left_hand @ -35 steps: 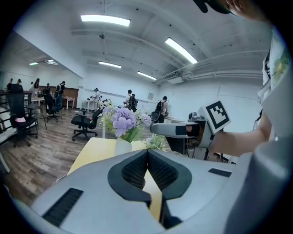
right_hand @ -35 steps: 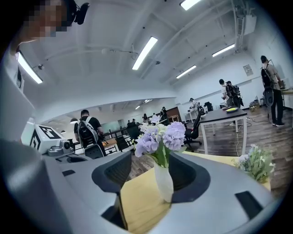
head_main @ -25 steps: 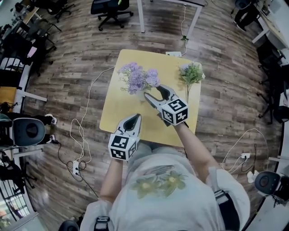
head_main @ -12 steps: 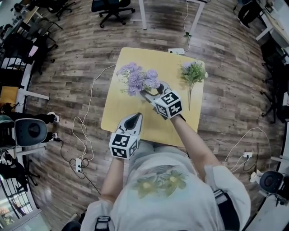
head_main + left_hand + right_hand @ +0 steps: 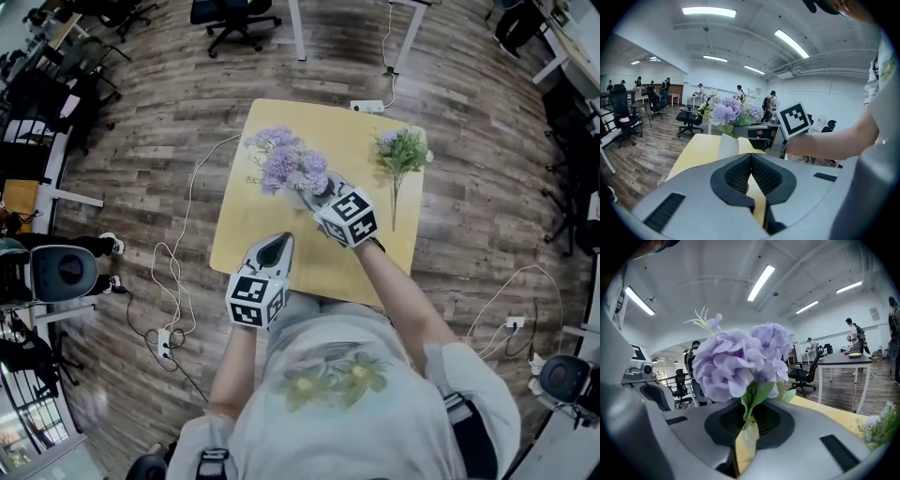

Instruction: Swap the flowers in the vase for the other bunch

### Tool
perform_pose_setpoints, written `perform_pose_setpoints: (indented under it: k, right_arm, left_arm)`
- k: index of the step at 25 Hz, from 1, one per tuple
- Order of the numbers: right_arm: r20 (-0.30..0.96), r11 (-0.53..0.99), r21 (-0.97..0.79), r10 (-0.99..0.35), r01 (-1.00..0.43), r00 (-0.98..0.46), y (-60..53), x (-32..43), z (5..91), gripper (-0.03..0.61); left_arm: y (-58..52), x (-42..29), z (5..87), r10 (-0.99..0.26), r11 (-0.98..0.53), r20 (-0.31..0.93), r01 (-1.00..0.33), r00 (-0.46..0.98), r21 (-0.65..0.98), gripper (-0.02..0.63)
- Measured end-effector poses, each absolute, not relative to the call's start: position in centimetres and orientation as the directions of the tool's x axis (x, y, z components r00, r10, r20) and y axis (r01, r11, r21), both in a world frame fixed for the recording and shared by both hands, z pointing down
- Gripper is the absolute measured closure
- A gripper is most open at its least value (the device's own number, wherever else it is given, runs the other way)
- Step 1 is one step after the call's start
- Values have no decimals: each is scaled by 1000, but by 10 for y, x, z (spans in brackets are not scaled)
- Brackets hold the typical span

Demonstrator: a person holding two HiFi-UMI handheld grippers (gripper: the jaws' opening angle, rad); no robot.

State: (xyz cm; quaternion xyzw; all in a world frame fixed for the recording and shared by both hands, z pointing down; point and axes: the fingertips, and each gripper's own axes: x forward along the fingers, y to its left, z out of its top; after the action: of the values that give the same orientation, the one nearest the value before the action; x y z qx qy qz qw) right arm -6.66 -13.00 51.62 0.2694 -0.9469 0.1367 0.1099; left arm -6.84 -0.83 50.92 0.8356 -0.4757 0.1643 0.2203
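Looks to be the opening step of the swap: getting the old bunch out. Right gripper (image 5: 315,192) reaching in from the near side, jaws just drawn almost together, pinched on the thin green stems (image 5: 747,412) of the rounded bunch of pale purple flowers (image 5: 286,165), right above the mouth of the small white vase (image 5: 728,146). Left gripper (image 5: 281,243) hanging over the near edge of the square pale-yellow wooden table (image 5: 246,239), jaws pressed together on nothing, well apart from the vase. Calls next, most likely, for a straight upward lift until the stems come free of the neck. Worth bringing the left gripper in to steady the vase, a light-looking thing apt to tip or ride up with the stems. After that, laying the purple flowers down on bare tabletop, away from the other bunch (image 5: 401,150), a loose spray of green leaves and small pale blossoms on one long stem, lying flat near the far right corner. As for the purple flowers themselves: upright in the vase around the middle of the table; full, rounded heads of many small petals, soft and cloth-like, probably artificial; broad green leaves beneath; one thin pale sprig poking up above the heads.
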Motion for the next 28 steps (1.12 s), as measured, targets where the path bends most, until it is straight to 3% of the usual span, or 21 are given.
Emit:
perform_pose_setpoints:
  k: [28]
  right_arm:
    - [16, 839, -177, -521, -515, -853, -126, -38, 351, 523]
  left_arm:
    - [-16, -69, 489, -741, -479, 444, -860, 504, 176, 595]
